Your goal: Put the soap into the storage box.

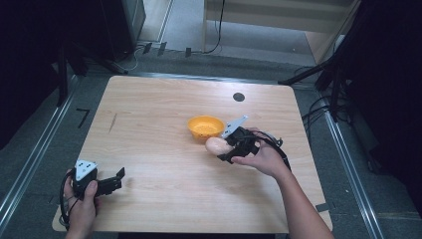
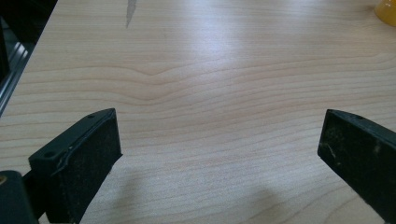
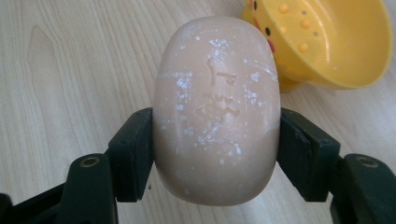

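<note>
Right gripper (image 3: 217,140) pinches the soap bar (image 3: 217,107) by its sides just beside the yellow dish (image 3: 336,42), apparently for placing there; left gripper (image 2: 219,154), spread, rests idle near the table (image 1: 164,124) edge.

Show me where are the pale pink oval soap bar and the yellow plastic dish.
pale pink oval soap bar (image 3: 217,112), right gripper view, middle of its embossed top face.
yellow plastic dish (image 3: 355,56), right gripper view, its inner wall.

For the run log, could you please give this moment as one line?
right tongs: shut on soap bar | beside yellow dish | left tongs: open, idle over table
</note>
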